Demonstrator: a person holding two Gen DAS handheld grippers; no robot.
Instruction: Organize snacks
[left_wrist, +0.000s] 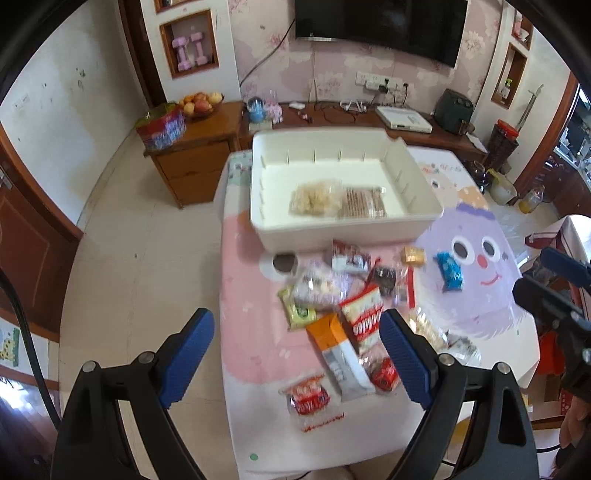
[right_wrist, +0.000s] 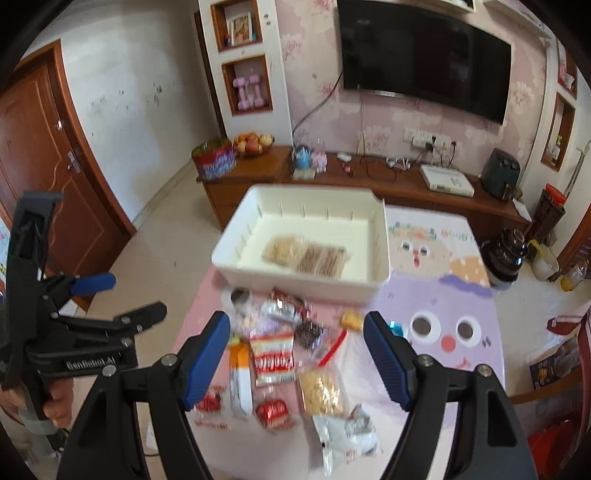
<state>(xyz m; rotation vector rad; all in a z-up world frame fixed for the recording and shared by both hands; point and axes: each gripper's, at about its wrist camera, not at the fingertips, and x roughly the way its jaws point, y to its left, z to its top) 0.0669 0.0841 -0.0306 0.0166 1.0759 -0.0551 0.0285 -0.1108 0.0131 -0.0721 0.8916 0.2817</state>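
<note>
A white bin (left_wrist: 347, 232) stands at the far side of the table and holds a pale cracker packet (left_wrist: 314, 197) and a brown wafer packet (left_wrist: 364, 203). Several loose snacks lie in front of it, among them a red-and-white packet (left_wrist: 364, 317), an orange-and-white bar (left_wrist: 338, 354) and a blue packet (left_wrist: 450, 271). My left gripper (left_wrist: 295, 325) hangs open above the pile's near side, holding nothing. My right gripper (right_wrist: 297, 325) is open too, above the red-and-white packet (right_wrist: 273, 356) and a yellow snack bag (right_wrist: 319, 391). Both views are motion-blurred.
A cartoon-print cloth (left_wrist: 476, 295) covers the table, whose left edge drops to a tiled floor (left_wrist: 140, 266). Behind stands a wooden cabinet (left_wrist: 199, 147) with a fruit bowl (left_wrist: 201, 103), under a wall TV (left_wrist: 380, 26). The other gripper (right_wrist: 92, 295) is at the right wrist view's left.
</note>
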